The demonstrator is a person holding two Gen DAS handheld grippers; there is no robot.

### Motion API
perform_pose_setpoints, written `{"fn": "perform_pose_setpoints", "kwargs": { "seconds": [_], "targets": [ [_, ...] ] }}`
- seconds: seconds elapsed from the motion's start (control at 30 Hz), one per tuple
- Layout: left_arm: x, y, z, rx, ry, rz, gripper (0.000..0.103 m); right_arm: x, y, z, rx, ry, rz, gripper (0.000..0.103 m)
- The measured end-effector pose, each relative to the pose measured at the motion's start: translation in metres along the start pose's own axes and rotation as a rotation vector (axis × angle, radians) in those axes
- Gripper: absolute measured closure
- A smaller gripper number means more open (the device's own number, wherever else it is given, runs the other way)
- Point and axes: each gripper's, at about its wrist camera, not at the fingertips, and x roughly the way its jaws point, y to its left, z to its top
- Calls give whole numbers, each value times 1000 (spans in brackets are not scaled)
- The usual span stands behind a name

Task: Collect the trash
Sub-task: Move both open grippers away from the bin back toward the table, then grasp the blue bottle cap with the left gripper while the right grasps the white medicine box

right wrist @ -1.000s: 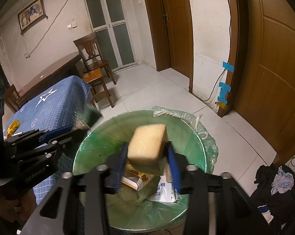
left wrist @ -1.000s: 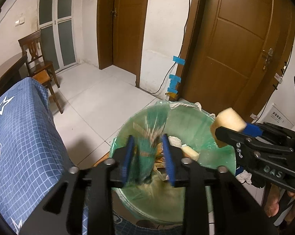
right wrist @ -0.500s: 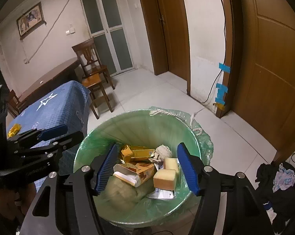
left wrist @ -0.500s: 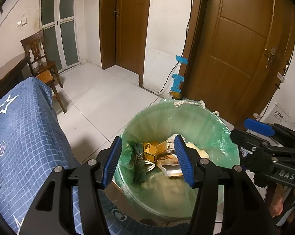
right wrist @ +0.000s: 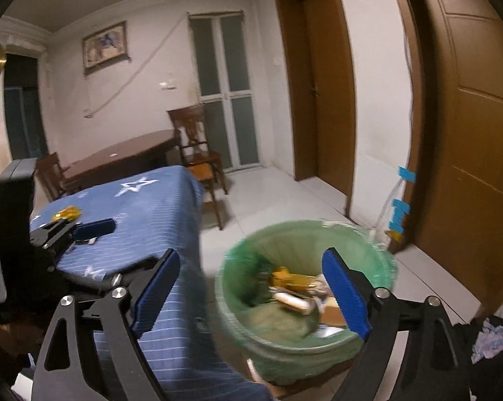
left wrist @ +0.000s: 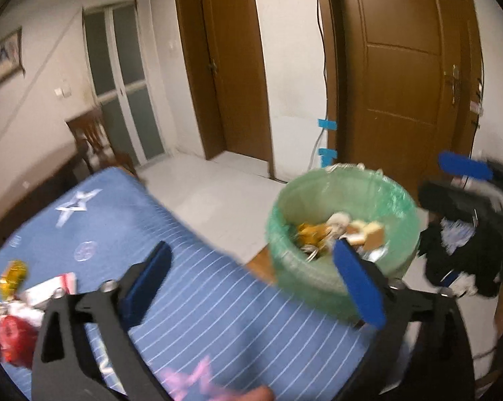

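While both grippers have just been opening wide with nothing in them, more trash (left wrist: pixel 15 295) lies on the blue worktop (left wrist: pixel 198 267), left of the left gripper (left wrist: pixel 255 287); the right gripper (right wrist: pixel 251 287) is farther.

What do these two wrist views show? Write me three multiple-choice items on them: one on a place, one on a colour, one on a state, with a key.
1. Where does the gold wrapper lie?
A. on the blue tablecloth
B. on the floor
C. on the chair

2. What colour is the liner of the trash bin?
A. black
B. green
C. white

3. How do the jaws of the left gripper and right gripper stand?
A. both shut on trash
B. one shut, one open
C. both open, nothing between them

Key: A, the wrapper rests on the cloth near the other leftover litter; B, the bag over the rim is translucent green; C, the blue pads stand wide apart and bare.
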Motion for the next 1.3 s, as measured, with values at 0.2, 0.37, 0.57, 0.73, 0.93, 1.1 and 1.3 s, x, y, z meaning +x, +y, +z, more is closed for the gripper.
{"fn": "perform_pose_setpoints", "kwargs": {
  "seconds": [0.2,0.37,0.57,0.73,0.93,1.1,1.3],
  "targets": [
    [-54,57,-57,-15,47,119,6,1,55,-7,-55,23,94,11],
    [-100,137,-109,-83,171,274,6,8,107,-16,-110,52,179,11],
    [-173,245,-167,-263,244,451,7,20,175,-23,-170,87,281,10],
    [-210,328,-211,-437,281,501,8,31,227,-28,-219,117,352,10],
    [-199,372,-242,-537,348,394,28,52,261,-29,-251,160,395,10],
    [-181,377,-244,-543,361,355,43,73,279,-24,-270,194,420,10],
    [-167,377,-245,-523,373,345,67,118,307,-9,-397,259,478,12]
  ]
}}
